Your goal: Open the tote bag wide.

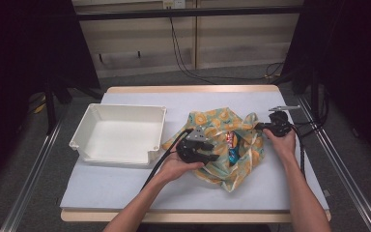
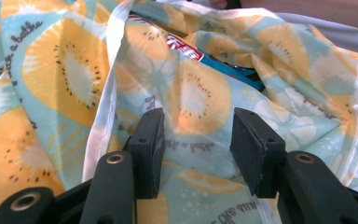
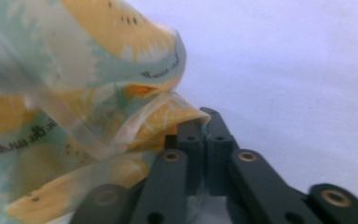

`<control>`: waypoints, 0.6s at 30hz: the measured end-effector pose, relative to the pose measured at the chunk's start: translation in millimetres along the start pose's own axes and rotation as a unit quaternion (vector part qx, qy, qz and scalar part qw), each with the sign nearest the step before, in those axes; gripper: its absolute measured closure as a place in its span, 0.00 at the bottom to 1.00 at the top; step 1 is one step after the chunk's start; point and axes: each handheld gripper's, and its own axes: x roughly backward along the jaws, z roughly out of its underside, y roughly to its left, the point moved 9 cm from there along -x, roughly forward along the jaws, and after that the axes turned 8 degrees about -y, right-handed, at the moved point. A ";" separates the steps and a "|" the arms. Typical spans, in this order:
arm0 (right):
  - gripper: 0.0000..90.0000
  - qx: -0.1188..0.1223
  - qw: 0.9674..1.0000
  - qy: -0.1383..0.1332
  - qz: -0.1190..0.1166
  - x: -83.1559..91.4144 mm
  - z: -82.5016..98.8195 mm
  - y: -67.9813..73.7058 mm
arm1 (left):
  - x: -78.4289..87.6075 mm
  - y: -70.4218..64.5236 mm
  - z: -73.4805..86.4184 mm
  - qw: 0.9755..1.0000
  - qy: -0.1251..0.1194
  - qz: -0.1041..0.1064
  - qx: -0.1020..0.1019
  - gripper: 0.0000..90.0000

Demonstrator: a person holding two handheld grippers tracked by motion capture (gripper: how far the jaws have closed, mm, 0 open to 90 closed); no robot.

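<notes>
At centre right of the high view, fruit-print cloth bag slumped on grey mat, mouth agape on red-and-blue packets. Left gripper half-spread over fabric; right gripper pinching bag's edge. Centre left: bare white bin.

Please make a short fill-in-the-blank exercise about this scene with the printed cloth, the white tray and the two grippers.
1. The right gripper is shut on an edge of the ____.
2. The fingers of the left gripper stand ____, with cloth between them.
3. The white tray lies to the ____ of the cloth in the high view.
4. Inside the cloth's folds lies a red and ____ packet.

Missing words: cloth; apart; left; blue
</notes>
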 end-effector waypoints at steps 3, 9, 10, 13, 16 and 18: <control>0.86 0.003 1.000 0.004 -0.004 2.0 0.2 3.4 | 2.2 -1.5 -1.9 1.000 -0.004 0.001 0.002 0.61; 0.62 -0.002 0.999 -0.034 -0.024 22.2 -10.8 16.1 | 8.4 -8.5 -10.5 1.000 -0.016 0.010 -0.003 0.61; 0.56 0.006 0.999 -0.037 -0.028 31.0 -13.2 21.5 | 10.3 -12.5 -15.2 1.000 -0.022 0.010 -0.004 0.61; 0.45 0.017 0.998 -0.052 -0.037 46.4 -19.6 29.6 | 13.4 -18.2 -24.1 0.999 -0.029 0.014 -0.013 0.60; 0.37 0.021 0.997 -0.063 -0.043 62.7 -23.5 36.0 | 15.6 -21.9 -34.4 0.999 -0.035 0.018 -0.019 0.60; 0.36 0.021 0.997 -0.065 -0.044 67.7 -23.9 37.6 | 15.6 -23.6 -38.3 0.999 -0.039 0.021 -0.019 0.61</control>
